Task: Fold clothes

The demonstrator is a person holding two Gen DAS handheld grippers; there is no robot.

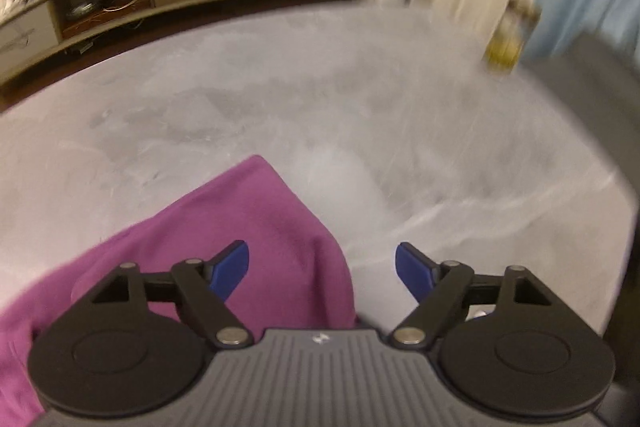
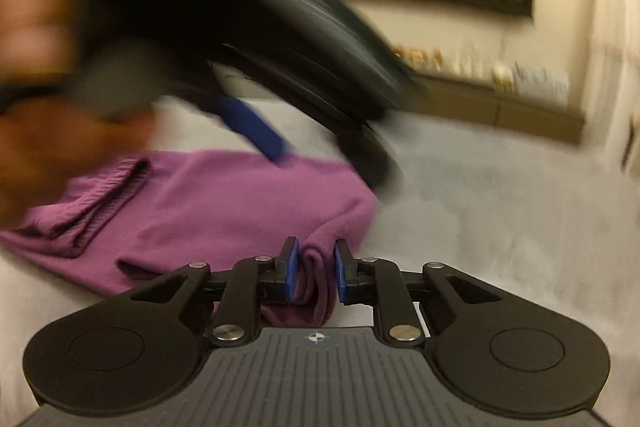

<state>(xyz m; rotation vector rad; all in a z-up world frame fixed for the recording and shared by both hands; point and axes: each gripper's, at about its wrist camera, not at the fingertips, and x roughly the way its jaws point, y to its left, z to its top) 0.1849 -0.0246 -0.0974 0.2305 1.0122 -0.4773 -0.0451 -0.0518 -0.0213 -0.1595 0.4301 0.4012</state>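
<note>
My left gripper (image 1: 322, 269) hangs released, its blue pads wide apart above the grey table (image 1: 280, 99), with nothing between them. The purple garment (image 1: 224, 227) lies at the lower left of that view, one rounded corner reaching under the left pad. In the right wrist view my right gripper (image 2: 316, 269) is clenched on a bunched fold of the garment at its lower right edge. The rest spreads across the left middle of the frame. The left gripper crosses the upper left, blurred, with what seems my hand (image 2: 36, 67) behind it.
</note>
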